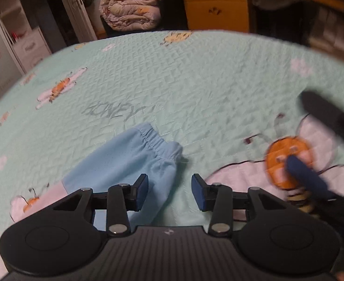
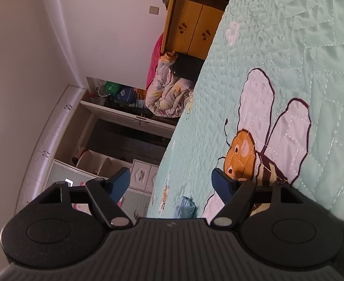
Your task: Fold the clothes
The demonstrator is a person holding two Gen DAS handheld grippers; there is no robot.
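A light blue garment (image 1: 127, 164) with an elastic cuff lies on the mint quilted bedspread (image 1: 172, 82), its cuff pointing away from me. My left gripper (image 1: 169, 192) is open and empty, low over the garment's near right edge. My right gripper (image 2: 172, 182) is open and empty, rolled sideways above the bed by a bee print (image 2: 244, 159). It shows blurred at the right of the left wrist view (image 1: 312, 175). A small bit of the blue garment (image 2: 184, 207) shows low in the right wrist view.
A folded floral duvet (image 1: 129, 7) and yellow wooden cabinets (image 1: 216, 2) stand beyond the bed's far edge. White drawers (image 1: 31, 46) and an open wardrobe (image 2: 115, 135) stand to the left. Bee prints (image 1: 59, 89) dot the bedspread.
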